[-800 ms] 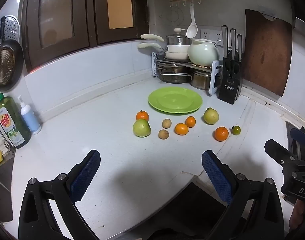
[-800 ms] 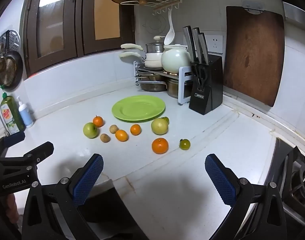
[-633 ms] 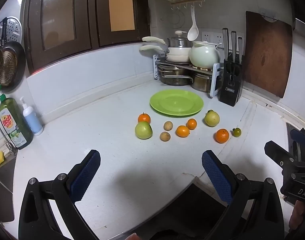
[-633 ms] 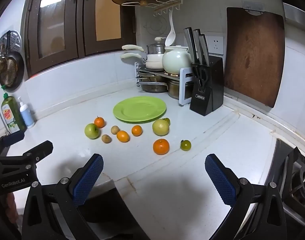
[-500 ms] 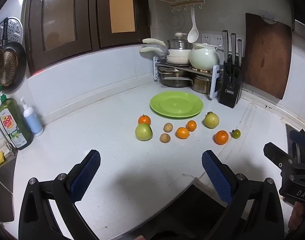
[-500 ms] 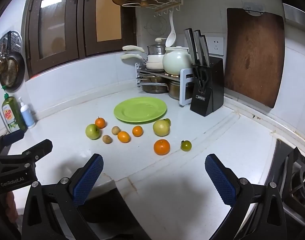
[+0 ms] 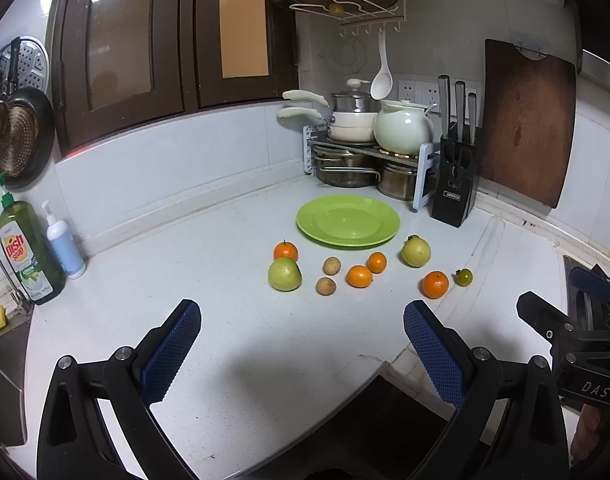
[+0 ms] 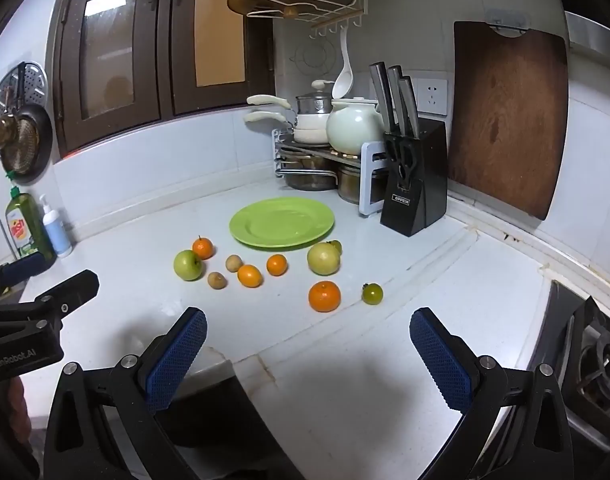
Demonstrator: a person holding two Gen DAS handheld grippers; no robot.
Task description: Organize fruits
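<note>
fruit loose on the counter
left tongs and right tongs both spread, empty, short of the fruit near the green plate.

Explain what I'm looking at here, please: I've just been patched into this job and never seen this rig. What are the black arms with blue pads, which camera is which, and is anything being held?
There is no robot: a person holds a two-finger tool in each hand, and a fisheye camera on each looks along its fingers. The black arms with blue pads are its jaws.

One picture comes from the left gripper, with the other tool at its right edge. The other comes from the right gripper, with the left tool at its left edge.

Both jaws stand wide open, above the white counter, short of the fruit. Nothing is held.

On the counter lie a green plate with nothing on it and, in front of it, loose fruit: a green apple, a pale yellow-green fruit, four oranges, the nearest, two small brown fruits and a small green one. Behind stand a knife block and a rack of pots.
</note>
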